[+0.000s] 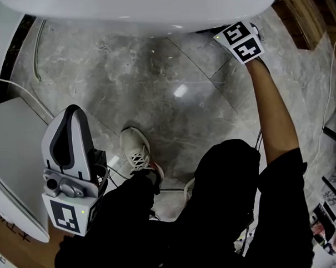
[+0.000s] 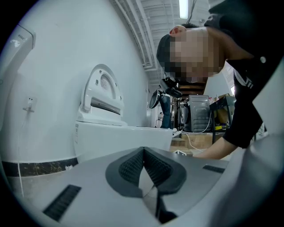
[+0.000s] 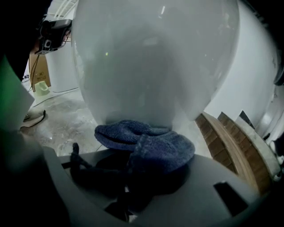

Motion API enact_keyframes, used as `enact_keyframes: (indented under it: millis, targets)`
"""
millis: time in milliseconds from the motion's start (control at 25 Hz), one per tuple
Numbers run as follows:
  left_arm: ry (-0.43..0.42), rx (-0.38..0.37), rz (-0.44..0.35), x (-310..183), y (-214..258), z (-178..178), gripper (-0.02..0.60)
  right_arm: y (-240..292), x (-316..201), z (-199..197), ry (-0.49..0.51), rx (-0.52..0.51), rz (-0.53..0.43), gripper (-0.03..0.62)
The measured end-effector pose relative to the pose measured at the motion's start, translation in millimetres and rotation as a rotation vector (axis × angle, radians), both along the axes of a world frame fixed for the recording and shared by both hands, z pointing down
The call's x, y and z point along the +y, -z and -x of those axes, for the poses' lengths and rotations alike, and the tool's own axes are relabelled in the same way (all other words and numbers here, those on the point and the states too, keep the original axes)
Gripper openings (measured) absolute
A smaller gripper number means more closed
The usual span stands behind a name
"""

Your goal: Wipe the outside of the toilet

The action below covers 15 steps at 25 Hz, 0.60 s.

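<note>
Right gripper [image 3: 144, 155], 1 o'clock, clamped on blue cloth [image 3: 122, 133] agst toilet [image 3: 151, 66] bowl. Cloth likely soft, light, bunches; grip mid-fold. Porcelain prob. slick. Left gripper [image 2: 143, 162], 8 o'clock, jaws together, empty.

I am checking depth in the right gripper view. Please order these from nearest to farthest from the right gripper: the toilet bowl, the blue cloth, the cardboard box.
1. blue cloth, clamped in the jaws.
2. toilet bowl, directly ahead, just behind the cloth.
3. cardboard box, far back on the left.
</note>
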State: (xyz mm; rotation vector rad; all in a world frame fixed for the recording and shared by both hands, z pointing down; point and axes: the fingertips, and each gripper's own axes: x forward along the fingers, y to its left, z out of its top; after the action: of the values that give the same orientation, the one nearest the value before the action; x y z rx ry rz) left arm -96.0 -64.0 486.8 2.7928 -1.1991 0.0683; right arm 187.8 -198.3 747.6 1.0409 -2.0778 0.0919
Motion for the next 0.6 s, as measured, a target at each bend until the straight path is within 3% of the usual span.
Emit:
enact_keyframes:
  millis: [600]
  targets:
    - [0.013,0.003,-0.008,-1,1,8,0.011,-49,-8,9,-0.123,-0.034,0.024,0.100]
